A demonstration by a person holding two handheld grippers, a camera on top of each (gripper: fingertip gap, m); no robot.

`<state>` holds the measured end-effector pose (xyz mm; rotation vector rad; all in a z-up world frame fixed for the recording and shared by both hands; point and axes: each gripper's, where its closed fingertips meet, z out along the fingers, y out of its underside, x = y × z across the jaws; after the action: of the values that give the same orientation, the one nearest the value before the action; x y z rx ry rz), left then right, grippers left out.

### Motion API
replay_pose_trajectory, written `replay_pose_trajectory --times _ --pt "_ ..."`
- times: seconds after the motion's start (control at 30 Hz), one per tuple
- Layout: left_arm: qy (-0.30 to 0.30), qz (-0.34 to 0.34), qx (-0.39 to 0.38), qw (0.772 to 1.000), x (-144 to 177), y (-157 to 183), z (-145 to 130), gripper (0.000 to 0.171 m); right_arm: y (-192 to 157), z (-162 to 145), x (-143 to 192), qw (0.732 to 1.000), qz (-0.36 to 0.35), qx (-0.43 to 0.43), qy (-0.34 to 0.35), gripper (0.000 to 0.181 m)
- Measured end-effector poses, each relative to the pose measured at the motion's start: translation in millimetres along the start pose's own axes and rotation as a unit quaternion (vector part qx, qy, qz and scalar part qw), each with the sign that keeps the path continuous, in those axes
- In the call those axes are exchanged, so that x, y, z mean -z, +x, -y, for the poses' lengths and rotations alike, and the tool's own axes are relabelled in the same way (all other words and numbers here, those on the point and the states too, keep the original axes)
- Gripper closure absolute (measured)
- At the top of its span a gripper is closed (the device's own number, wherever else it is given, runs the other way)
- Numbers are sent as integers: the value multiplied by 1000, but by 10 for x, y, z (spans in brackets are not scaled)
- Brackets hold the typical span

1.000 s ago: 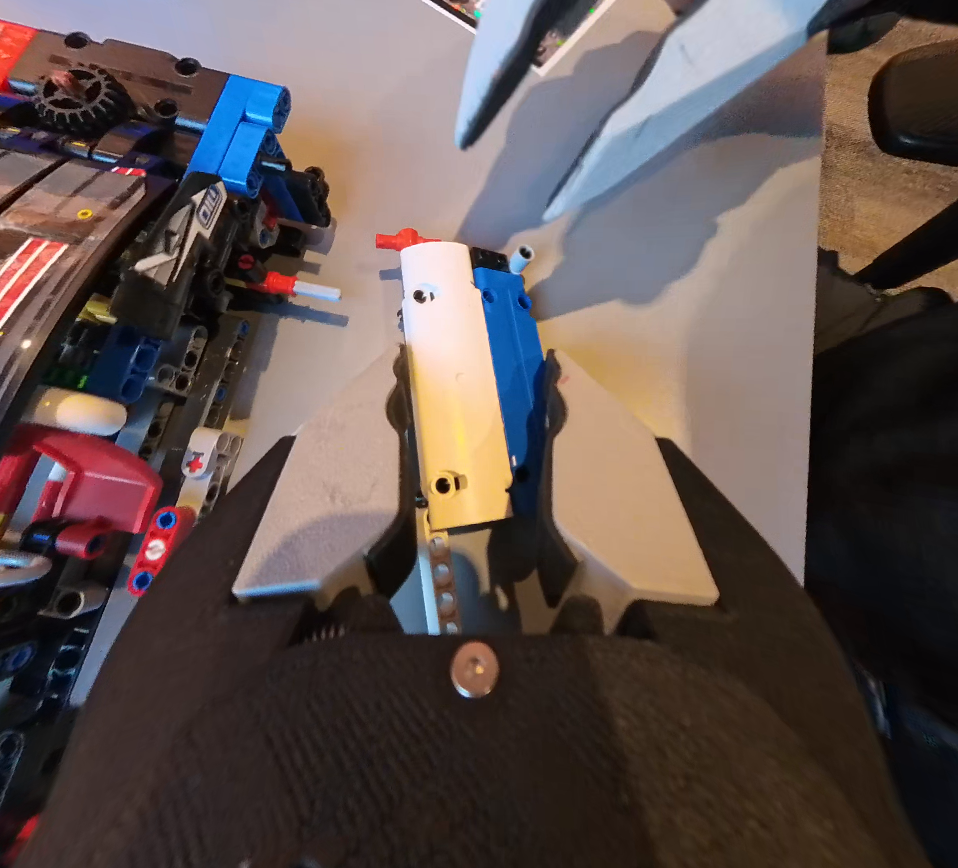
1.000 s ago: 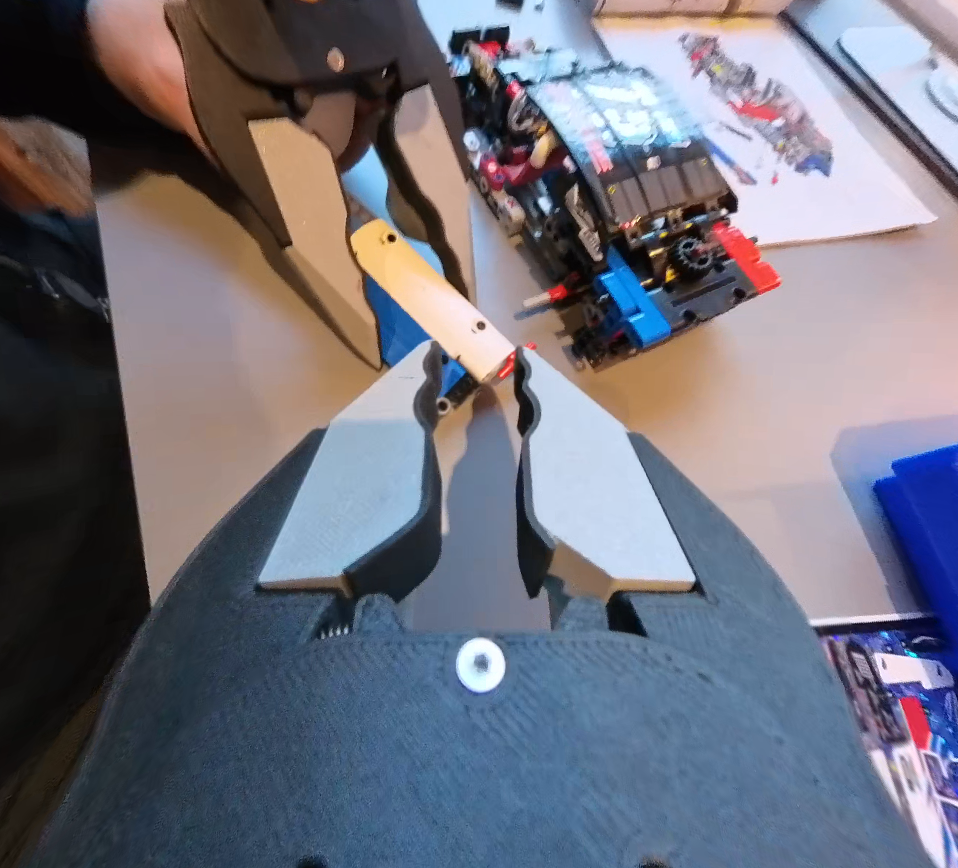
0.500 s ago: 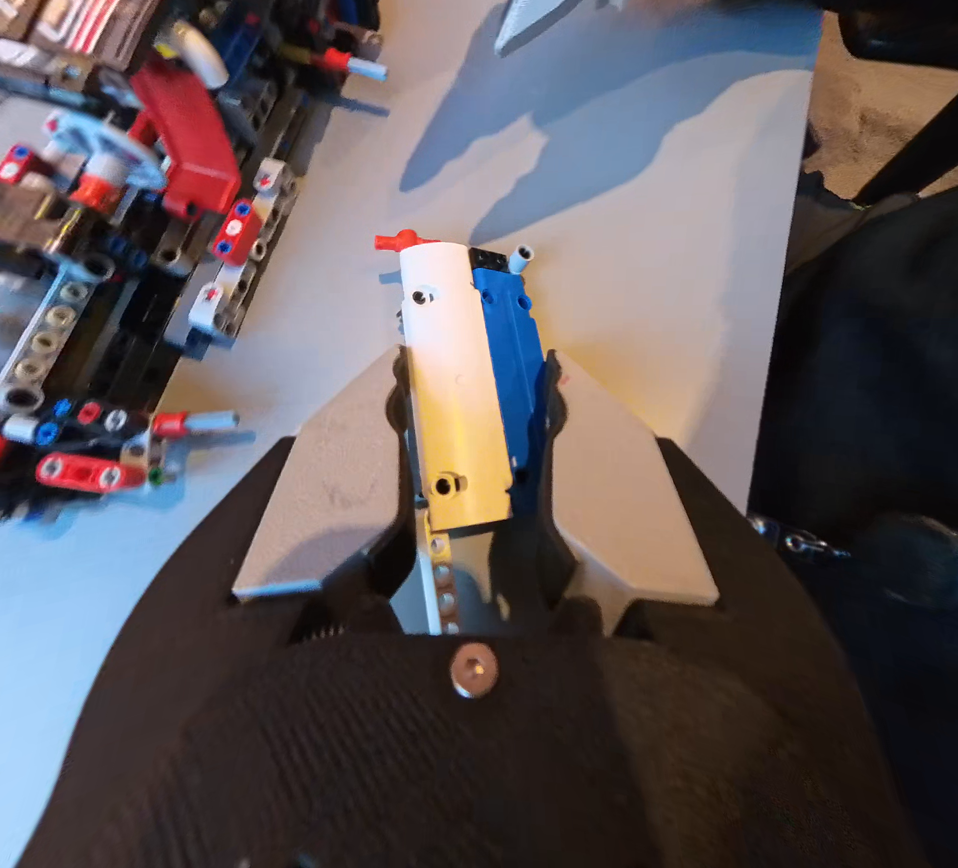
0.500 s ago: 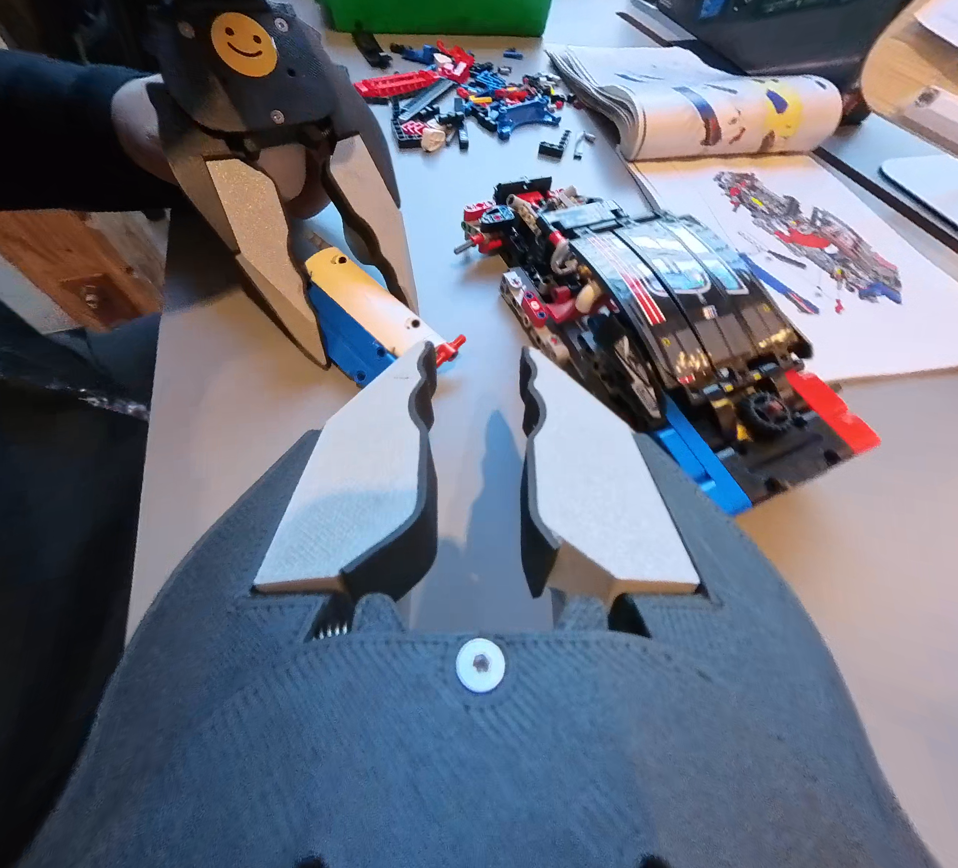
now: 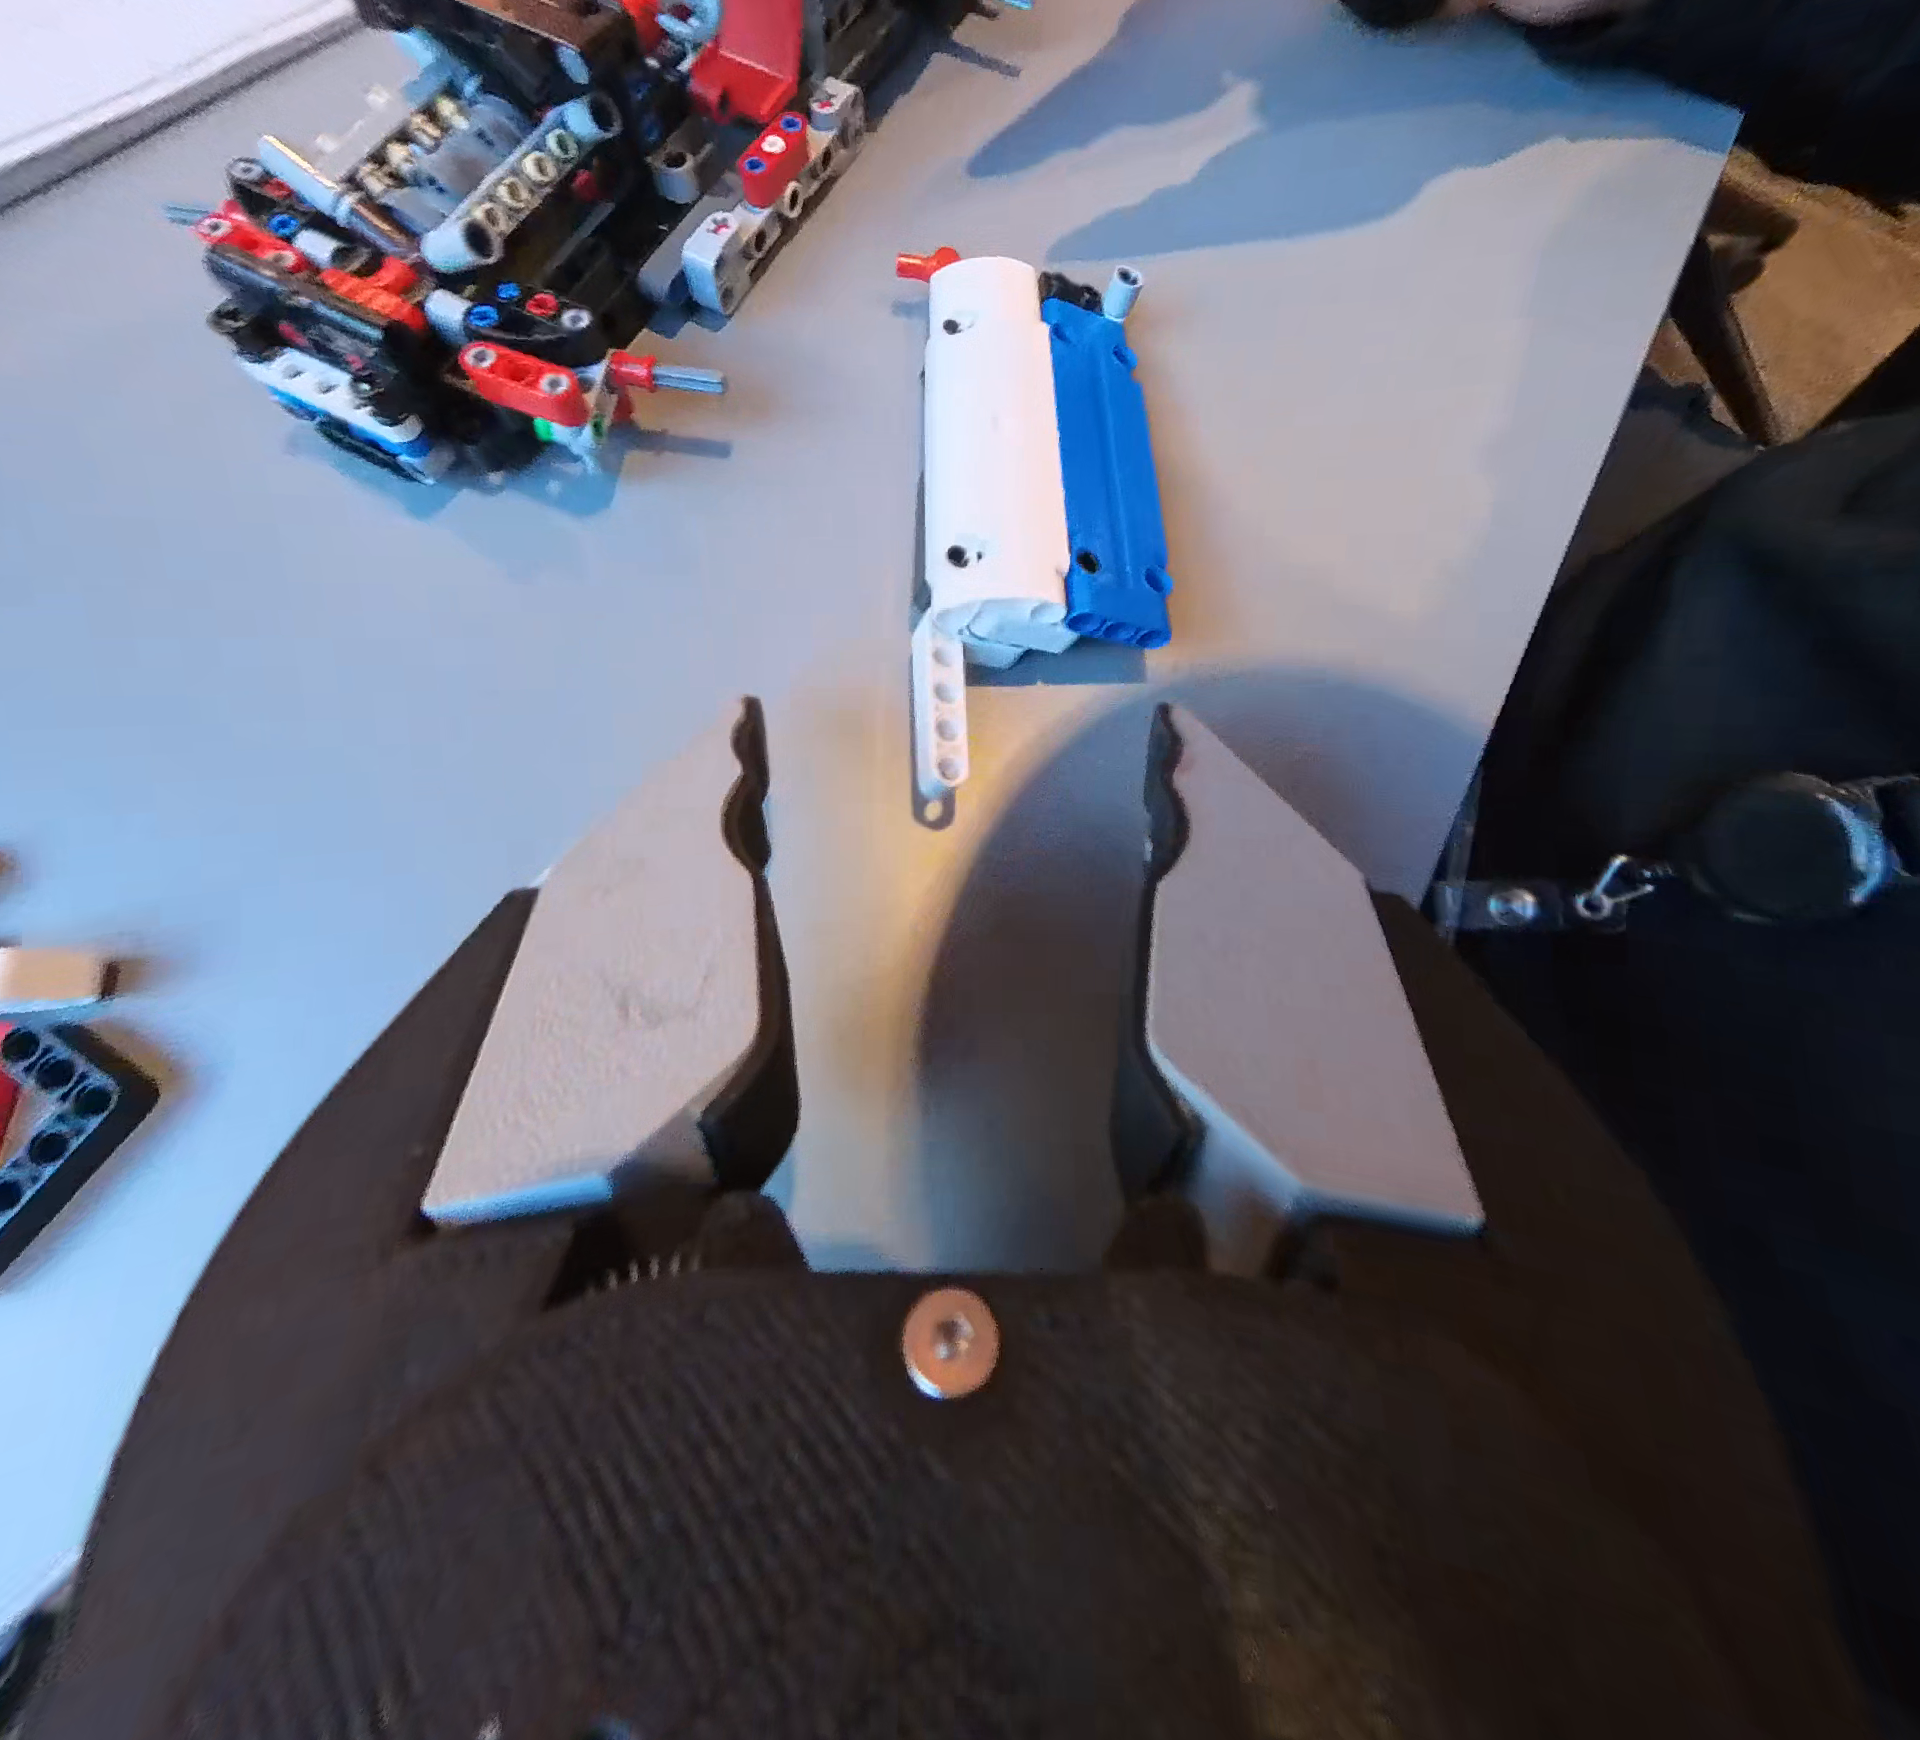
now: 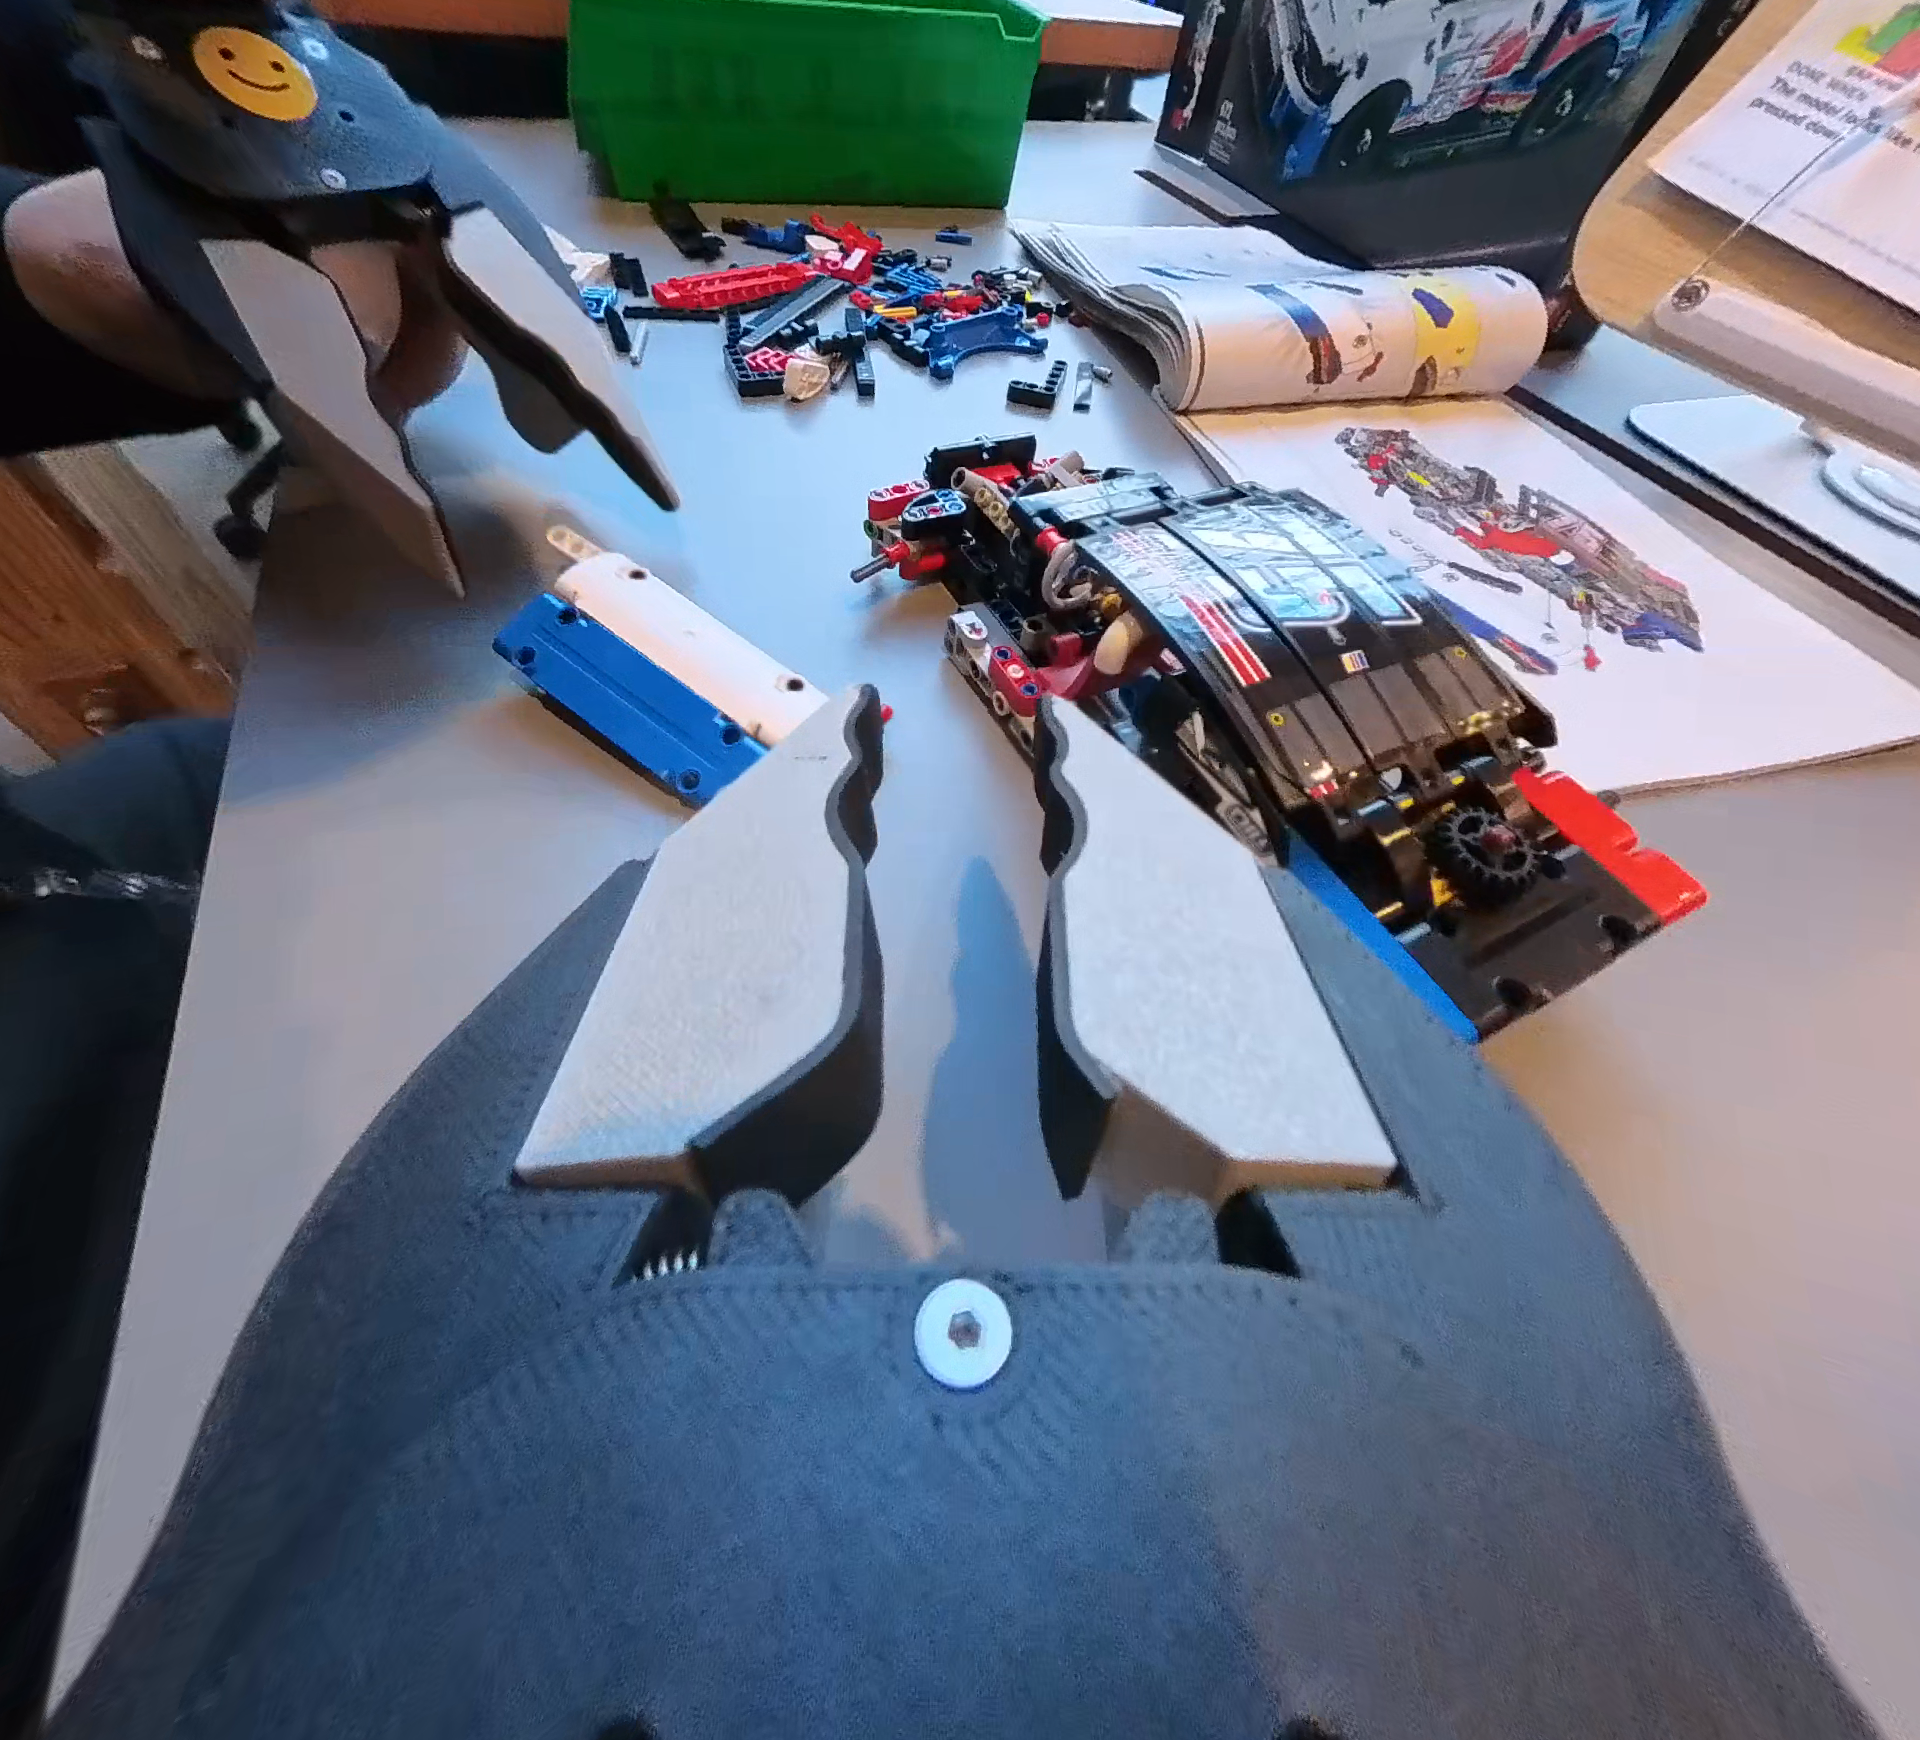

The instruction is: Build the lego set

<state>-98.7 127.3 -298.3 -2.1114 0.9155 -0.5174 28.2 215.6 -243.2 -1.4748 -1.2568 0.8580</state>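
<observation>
A white and blue lego panel piece (image 5: 1039,464) lies flat on the grey table near its edge; it also shows in the right wrist view (image 6: 665,662). My left gripper (image 5: 956,734) is open and empty, just behind the piece and above the table; it shows from outside in the right wrist view (image 6: 561,537). The part-built black lego car (image 5: 540,163) stands to the left of the piece; it also shows in the right wrist view (image 6: 1278,703). My right gripper (image 6: 956,734) is open and empty, between the piece and the car.
Loose lego parts (image 6: 862,308) lie at the back before a green bin (image 6: 800,80). Instruction booklets (image 6: 1288,319) and an open page (image 6: 1538,568) lie right of the car, with the set's box (image 6: 1455,17) behind. The table edge (image 5: 1600,485) runs close on the right. About 15 centimetres separates my left fingertips from my right.
My left gripper has opened, let go of the white and blue piece and drawn back; the piece now lies on the table. My right gripper has pulled back and risen.
</observation>
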Motion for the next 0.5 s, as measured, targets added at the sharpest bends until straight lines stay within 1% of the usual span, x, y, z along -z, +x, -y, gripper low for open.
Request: replay_pose_trajectory --times 0.13,0.23,0.33,0.5 --pt "34 12 -4 999 77 -116 76 104 6 44 20 1000 -13 14 16 157" --pt "40 9 -4 999 68 -184 110 104 -34 -22 -36 1000 -8 29 -11 156" --pt "51 -5 -17 999 70 -171 152 106 -50 -51 -68 999 -15 46 -22 157" --pt "58 -30 -24 998 68 -125 182 113 -23 -41 -64 998 -35 57 -19 157"
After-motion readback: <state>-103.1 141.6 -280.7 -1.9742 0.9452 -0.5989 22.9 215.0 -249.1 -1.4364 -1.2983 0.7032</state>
